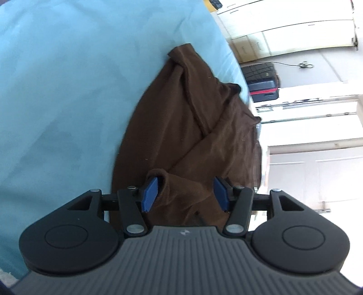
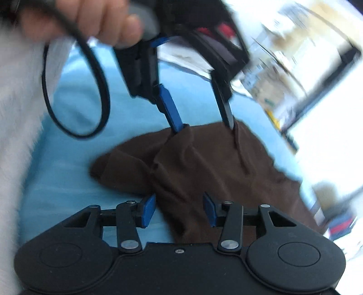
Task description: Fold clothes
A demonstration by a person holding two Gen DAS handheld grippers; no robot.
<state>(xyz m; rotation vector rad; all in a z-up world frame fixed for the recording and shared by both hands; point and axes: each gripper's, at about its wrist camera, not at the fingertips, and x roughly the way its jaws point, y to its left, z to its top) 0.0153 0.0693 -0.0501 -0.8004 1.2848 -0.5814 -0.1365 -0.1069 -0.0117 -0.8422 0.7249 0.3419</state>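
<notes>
A brown knit garment (image 1: 192, 127) lies crumpled on a light blue sheet (image 1: 68, 90), near the sheet's right edge. My left gripper (image 1: 186, 181) is open, its blue pads (image 1: 149, 195) wide apart with a rolled edge of the brown cloth between them and lapping over the left pad. In the blurred right wrist view, my right gripper (image 2: 179, 196) is also open, straddling a ridge of the brown garment (image 2: 204, 163). Across from it the left gripper (image 2: 205, 127) points down with both fingertips set into the cloth's far edge, held by a hand (image 2: 102, 20).
A black suitcase with a red stripe (image 1: 263, 84) stands on the floor beyond the sheet's edge, with cream cabinets (image 1: 295, 34) behind. A black cable loop (image 2: 99, 86) hangs from the left gripper. White fuzzy fabric (image 2: 15, 113) fills the left side.
</notes>
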